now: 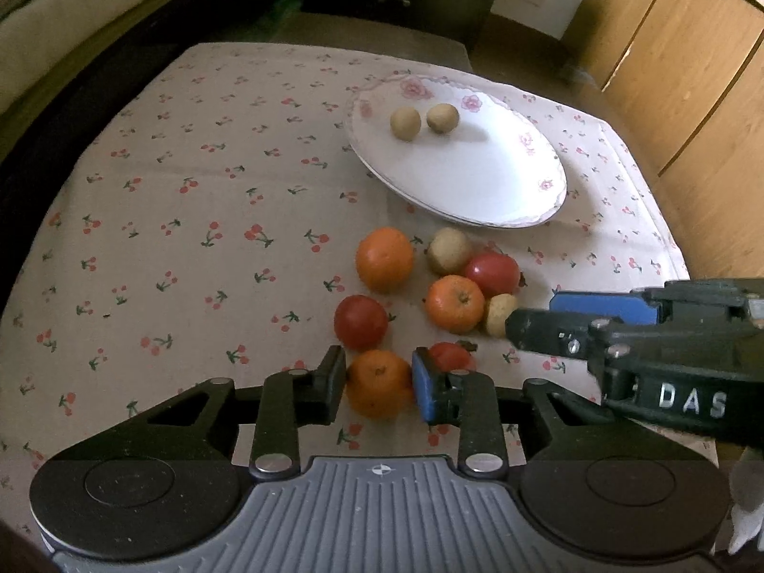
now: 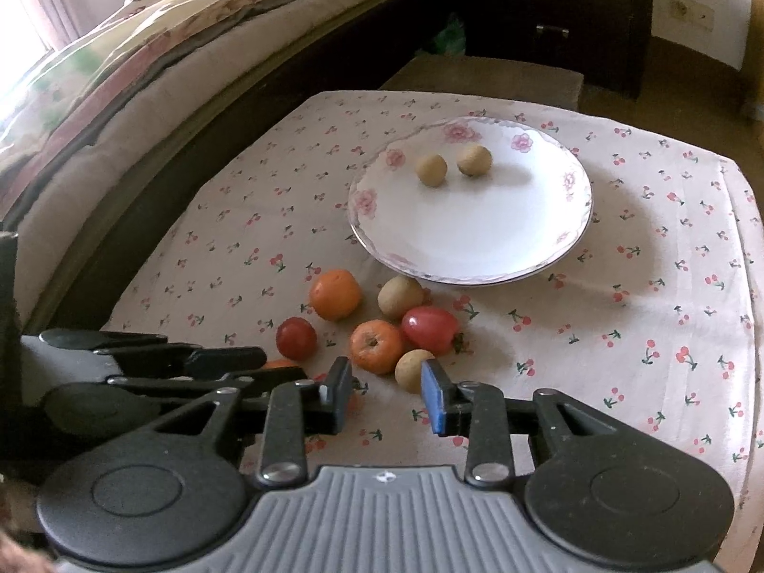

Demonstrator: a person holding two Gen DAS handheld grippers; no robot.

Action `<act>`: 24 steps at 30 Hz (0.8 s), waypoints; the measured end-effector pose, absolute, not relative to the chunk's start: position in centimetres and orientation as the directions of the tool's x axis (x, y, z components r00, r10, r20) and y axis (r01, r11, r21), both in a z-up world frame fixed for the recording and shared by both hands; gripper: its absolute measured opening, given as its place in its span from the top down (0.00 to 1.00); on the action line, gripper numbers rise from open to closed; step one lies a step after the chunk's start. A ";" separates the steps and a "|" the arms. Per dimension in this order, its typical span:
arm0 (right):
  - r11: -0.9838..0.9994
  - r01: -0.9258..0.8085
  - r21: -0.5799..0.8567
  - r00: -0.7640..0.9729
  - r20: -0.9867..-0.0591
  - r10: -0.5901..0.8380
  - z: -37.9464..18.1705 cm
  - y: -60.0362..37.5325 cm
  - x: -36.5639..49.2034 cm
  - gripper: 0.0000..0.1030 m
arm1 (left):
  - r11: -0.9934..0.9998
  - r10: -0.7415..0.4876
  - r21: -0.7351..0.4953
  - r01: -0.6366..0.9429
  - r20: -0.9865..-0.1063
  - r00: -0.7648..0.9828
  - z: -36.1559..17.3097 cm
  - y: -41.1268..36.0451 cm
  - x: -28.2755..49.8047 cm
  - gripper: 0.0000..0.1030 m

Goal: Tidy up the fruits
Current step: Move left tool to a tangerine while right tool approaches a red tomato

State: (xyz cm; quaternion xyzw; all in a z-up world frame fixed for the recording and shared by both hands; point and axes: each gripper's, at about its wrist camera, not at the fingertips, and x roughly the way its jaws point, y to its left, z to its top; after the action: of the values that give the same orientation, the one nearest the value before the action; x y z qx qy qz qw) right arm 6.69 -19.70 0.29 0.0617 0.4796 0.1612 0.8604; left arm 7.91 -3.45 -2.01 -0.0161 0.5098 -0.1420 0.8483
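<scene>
A white floral plate point(image 1: 501, 181) holds two small tan fruits point(image 1: 405, 123). On the cherry-print cloth lie oranges point(image 1: 384, 259), red tomatoes point(image 1: 360, 322) and tan fruits point(image 1: 448, 250). My left gripper point(image 1: 378, 384) has its jaws around an orange point(image 1: 377, 382) on the cloth, both pads touching it. A small tomato point(image 1: 451, 355) lies just behind its blue pad. My right gripper point(image 2: 387, 394) is open and empty, with a tan fruit point(image 2: 411, 368) just beyond its blue pad. It shows in the left wrist view point(image 1: 563, 320) at right. The plate point(image 2: 477, 238) lies ahead.
A bed with folded blankets point(image 2: 119, 62) runs along the left of the table. A dark drawer cabinet point(image 2: 549, 9) stands behind. Wooden cupboards point(image 1: 678, 57) are at the right. The table's right edge point(image 2: 749, 286) is near.
</scene>
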 end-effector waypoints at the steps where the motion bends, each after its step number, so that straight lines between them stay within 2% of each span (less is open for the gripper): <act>1: 0.940 -0.219 0.261 0.486 -0.807 0.337 0.2 -19.7 6.7 0.68 | 0.960 -0.256 -0.171 0.223 -0.861 0.439 -2.1 -3.6 8.0 0.61; 24: 0.924 -0.212 0.318 0.409 -0.830 0.380 -1.6 -17.3 6.8 0.67 | 0.969 -0.241 -0.192 0.153 -0.867 0.436 -1.8 -0.9 7.3 0.61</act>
State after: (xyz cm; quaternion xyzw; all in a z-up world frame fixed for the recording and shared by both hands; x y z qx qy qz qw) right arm 6.79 -17.34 -1.61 0.0816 0.5138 0.1770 0.8354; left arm 7.34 -0.86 -1.81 -0.0425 0.5181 -0.1162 0.8463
